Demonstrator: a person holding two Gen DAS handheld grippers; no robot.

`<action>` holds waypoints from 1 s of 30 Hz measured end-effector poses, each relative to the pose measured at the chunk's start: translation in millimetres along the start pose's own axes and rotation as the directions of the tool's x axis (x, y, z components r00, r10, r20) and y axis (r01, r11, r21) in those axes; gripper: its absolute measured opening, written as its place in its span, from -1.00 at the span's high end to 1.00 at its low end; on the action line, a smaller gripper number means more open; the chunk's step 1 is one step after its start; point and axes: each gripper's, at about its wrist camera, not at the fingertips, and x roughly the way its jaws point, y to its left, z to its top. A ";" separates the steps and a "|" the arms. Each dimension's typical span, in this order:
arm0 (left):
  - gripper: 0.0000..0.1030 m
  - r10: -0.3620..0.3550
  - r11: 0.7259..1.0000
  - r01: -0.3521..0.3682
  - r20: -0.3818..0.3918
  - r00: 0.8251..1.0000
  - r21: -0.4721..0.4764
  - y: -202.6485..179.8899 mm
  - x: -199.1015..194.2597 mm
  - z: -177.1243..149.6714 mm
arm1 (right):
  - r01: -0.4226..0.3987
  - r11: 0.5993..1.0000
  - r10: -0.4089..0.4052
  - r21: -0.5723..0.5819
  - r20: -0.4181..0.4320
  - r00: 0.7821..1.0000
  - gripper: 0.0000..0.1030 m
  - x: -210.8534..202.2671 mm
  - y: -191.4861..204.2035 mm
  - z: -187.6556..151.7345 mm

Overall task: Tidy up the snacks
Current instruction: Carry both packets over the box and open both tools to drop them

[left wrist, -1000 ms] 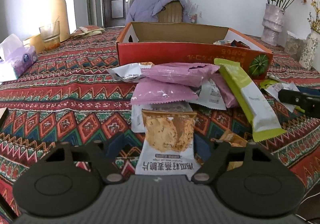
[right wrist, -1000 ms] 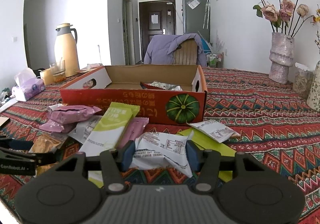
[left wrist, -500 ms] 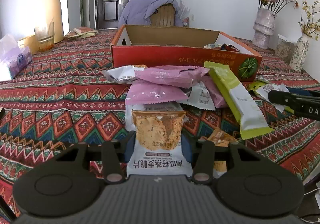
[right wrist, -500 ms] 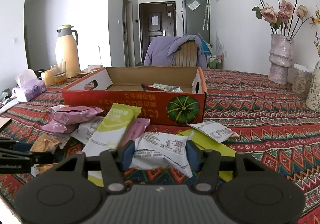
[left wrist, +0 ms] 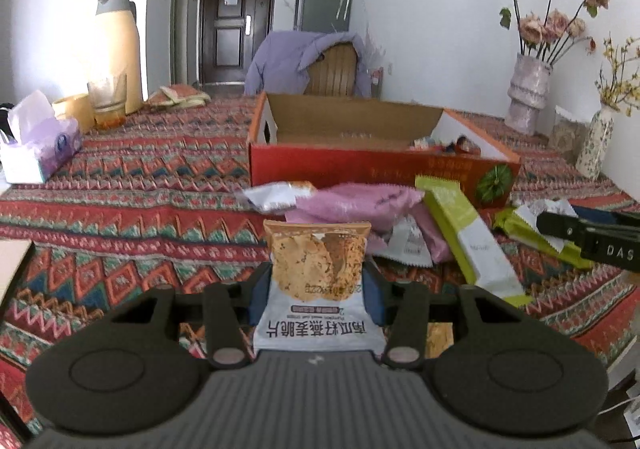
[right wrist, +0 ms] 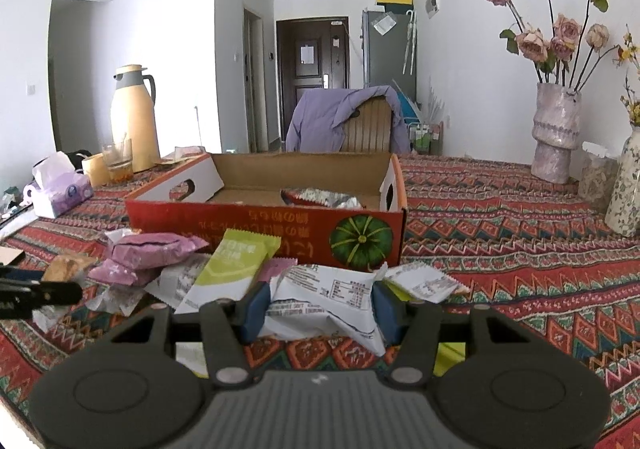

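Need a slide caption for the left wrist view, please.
Left gripper clamps a cracker packet before the red cardboard box.

Glossy plastic film wraps the cracker packet (left wrist: 318, 281) and the crinkled white packet (right wrist: 324, 301). The red box (right wrist: 264, 223) is matt cardboard. Woven patterned cloth (right wrist: 520, 249) covers the surface. Each tool is matt black plastic.

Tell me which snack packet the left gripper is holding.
The cracker packet, white with a brown cracker picture, clamped in the left gripper. The pink packets and green bar lie on the table.
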 end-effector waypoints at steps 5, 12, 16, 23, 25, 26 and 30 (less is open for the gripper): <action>0.06 -0.002 1.000 0.002 0.039 0.999 -0.001 1.4 -4.4 15.2 | 0.000 1.000 0.000 0.002 0.023 1.000 -0.07 1.1 -1.3 8.2; 0.06 -0.016 1.000 0.016 0.104 0.994 -0.005 -4.6 1.5 46.9 | 0.011 1.000 -0.011 0.002 0.074 0.997 -0.07 10.0 -3.7 31.4; 0.06 -0.030 1.000 0.031 0.120 0.992 -0.006 -11.4 14.0 66.9 | 0.020 1.000 -0.020 -0.004 0.104 0.994 -0.07 19.5 -3.4 45.4; 0.06 -0.014 1.000 0.010 0.118 0.993 0.029 -30.3 46.8 100.7 | 0.019 1.000 -0.019 -0.002 0.112 0.994 -0.07 48.2 -3.2 69.6; 0.06 -0.010 0.999 0.007 0.104 0.995 0.037 -33.5 58.2 108.3 | 0.008 1.000 -0.009 0.008 0.099 0.995 -0.08 59.8 -4.0 78.0; 0.06 -0.010 0.999 0.006 0.095 0.995 0.040 -35.1 64.6 112.3 | 0.010 1.000 -0.012 0.013 0.095 0.995 -0.08 65.3 -4.0 81.2; 0.06 0.005 0.999 -0.008 0.066 0.998 0.050 -39.7 90.6 126.5 | 0.005 1.000 -0.007 0.029 0.071 0.997 -0.08 86.5 -2.8 92.9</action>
